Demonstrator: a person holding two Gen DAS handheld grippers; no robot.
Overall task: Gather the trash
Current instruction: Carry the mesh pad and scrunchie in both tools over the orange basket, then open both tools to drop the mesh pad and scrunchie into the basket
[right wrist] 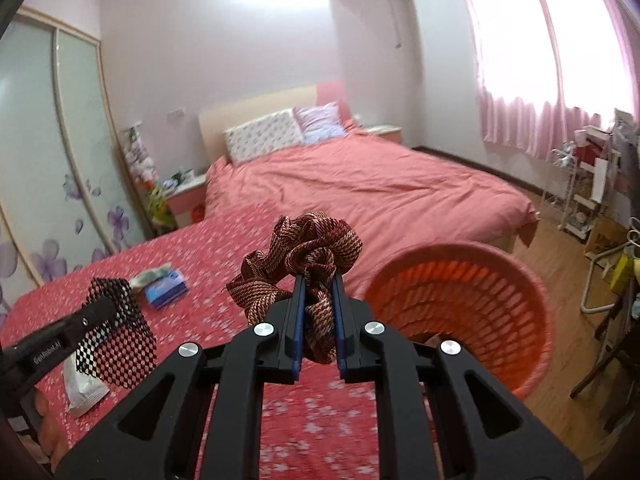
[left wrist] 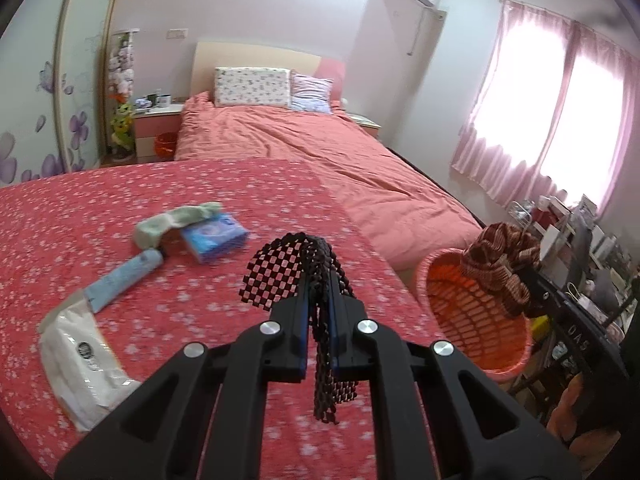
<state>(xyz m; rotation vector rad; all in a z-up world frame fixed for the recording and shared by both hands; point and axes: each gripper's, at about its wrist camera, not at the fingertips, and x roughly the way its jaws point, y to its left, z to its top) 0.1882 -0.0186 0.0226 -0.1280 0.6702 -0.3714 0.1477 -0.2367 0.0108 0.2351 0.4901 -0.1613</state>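
Grippers are carrying trash binward: right gripper (right wrist: pixel 318 304) clamping a ribbon (right wrist: pixel 308 256) just left of the basket (right wrist: pixel 460 304), left gripper (left wrist: pixel 318 300) pinching mesh (left wrist: pixel 280 272) farther left, each needing release above it.

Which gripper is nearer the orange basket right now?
Right. The right gripper, holding the brown ribbon, is beside the orange basket rim; the left gripper, holding black mesh, is farther back over the table.

White lettering runs along the side of the left tongs (right wrist: pixel 116 312) in the right wrist view, upside down and only partly legible. The white packet (left wrist: pixel 86 364) on the bed bears a round dark logo, too blurred to read.
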